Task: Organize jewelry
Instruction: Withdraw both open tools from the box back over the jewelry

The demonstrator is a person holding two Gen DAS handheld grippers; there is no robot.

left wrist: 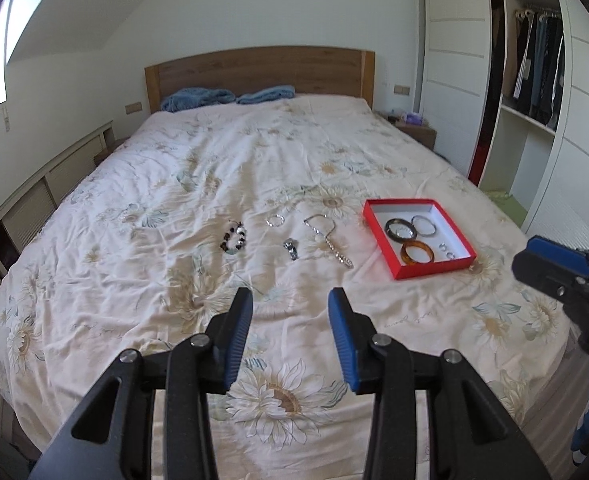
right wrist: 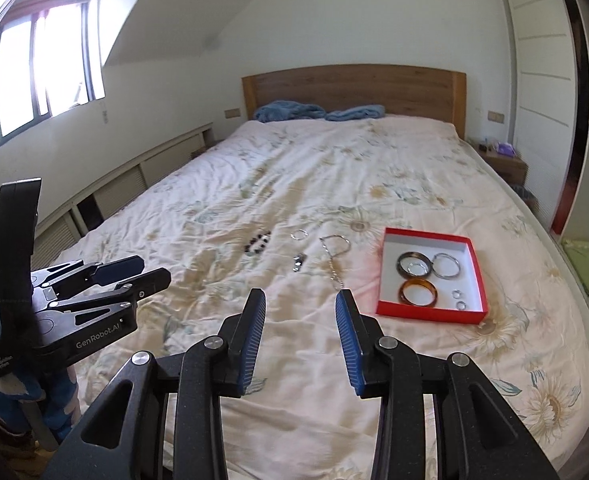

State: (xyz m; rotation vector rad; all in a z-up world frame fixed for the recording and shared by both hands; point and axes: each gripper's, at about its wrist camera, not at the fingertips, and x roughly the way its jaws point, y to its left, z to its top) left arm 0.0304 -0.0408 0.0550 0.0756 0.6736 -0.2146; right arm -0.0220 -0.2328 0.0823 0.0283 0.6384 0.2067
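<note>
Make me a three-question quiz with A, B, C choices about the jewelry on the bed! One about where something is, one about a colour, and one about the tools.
1. Where is the amber bangle?
A. Inside the box
B. On the pillows
C. Beside the beaded bracelet

2. What colour is the box on the outside?
A. Blue
B. Red
C. Green

3. How is the left tool right now?
A. Shut on the chain
B. Shut and empty
C. Open and empty

Answers:
1. A, the bangle lies on the box's white floor near its front wall.
2. B, its walls are bright red.
3. C, its fingers stand wide apart with only the bedspread showing between them.
</note>
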